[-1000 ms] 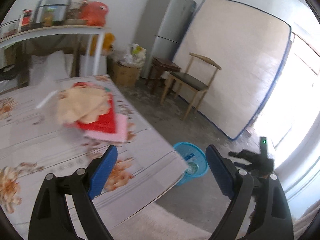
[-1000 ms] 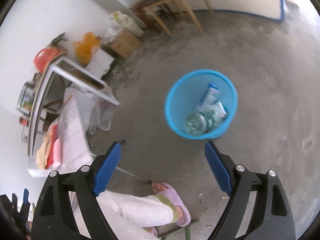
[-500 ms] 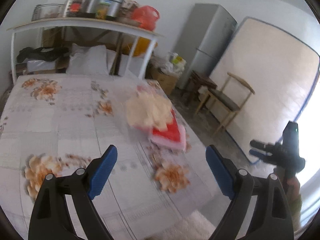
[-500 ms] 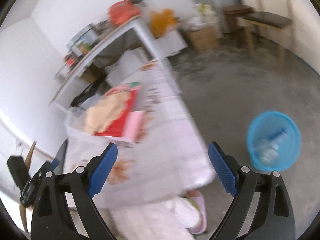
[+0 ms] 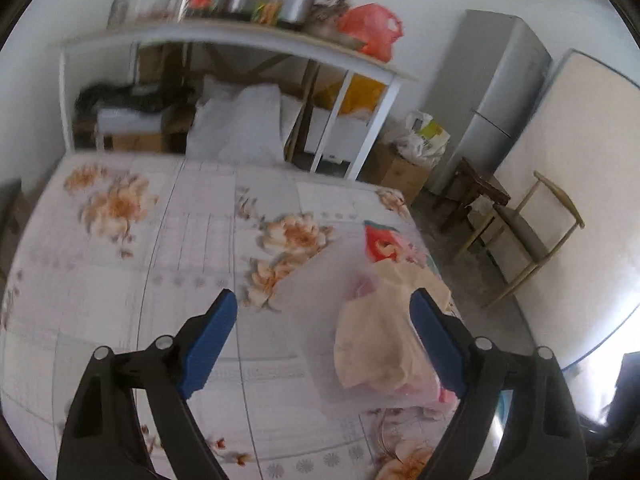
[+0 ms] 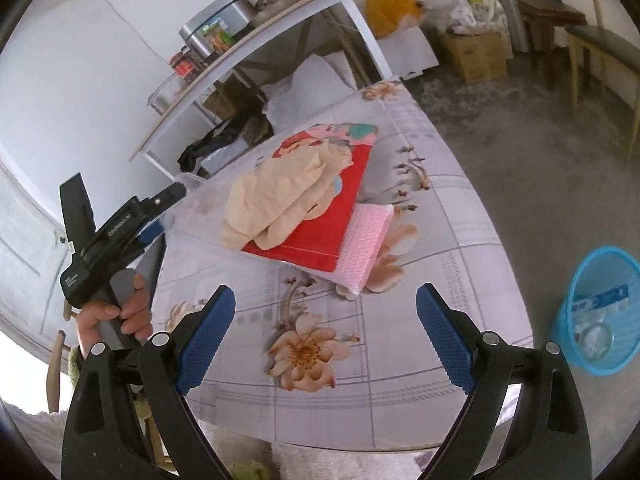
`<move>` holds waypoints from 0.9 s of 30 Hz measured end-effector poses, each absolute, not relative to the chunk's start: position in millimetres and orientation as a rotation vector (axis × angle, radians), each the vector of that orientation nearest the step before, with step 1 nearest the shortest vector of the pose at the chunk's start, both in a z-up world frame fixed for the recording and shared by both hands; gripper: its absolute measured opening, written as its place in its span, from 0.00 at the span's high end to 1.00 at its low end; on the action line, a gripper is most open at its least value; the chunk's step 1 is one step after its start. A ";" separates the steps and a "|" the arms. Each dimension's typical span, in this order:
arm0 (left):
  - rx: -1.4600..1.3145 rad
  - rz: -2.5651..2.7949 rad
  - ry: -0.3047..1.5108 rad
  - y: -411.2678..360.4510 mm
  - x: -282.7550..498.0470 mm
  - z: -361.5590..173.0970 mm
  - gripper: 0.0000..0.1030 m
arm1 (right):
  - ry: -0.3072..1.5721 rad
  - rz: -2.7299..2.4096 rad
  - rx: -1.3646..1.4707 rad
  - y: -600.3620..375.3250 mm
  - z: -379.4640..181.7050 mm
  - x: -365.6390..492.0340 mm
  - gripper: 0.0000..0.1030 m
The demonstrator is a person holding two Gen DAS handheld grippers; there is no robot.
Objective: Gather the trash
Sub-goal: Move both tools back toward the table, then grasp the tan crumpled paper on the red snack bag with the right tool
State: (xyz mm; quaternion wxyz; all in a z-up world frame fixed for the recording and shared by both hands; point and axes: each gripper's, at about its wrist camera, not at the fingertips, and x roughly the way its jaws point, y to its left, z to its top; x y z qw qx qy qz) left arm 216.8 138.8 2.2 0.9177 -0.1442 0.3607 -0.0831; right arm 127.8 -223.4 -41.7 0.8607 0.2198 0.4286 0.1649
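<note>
Both views have swung from the bin [image 6: 596, 312] onto the table [image 5: 160, 280]. Remaining trash, the beige wrapper [image 6: 280, 200], lies on a red box [image 6: 332, 220]. Left gripper [image 5: 324, 332] is closing on nothing; right gripper [image 6: 326, 332] gapes empty. I'd pinch the wrapper alone.

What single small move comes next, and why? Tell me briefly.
Probably bring the right gripper forward and down toward the crumpled beige paper lying on the red packet. Both grippers hold nothing; the left gripper has its jaws closing on nothing. The blue bin stands on the floor beside the table, on that gripper's side, already holding trash.
</note>
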 end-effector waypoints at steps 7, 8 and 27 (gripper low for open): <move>-0.309 -0.081 0.853 175.3 205.1 -26.8 0.61 | 0.916 0.336 0.502 -231.6 -43.1 135.4 0.14; -0.302 -0.069 0.859 178.0 202.3 -30.3 0.67 | 0.916 0.337 0.501 -230.4 -42.5 135.8 0.15; -0.368 0.012 0.831 247.0 128.5 -58.4 0.31 | 0.865 0.484 0.244 -149.7 -2.4 178.7 0.07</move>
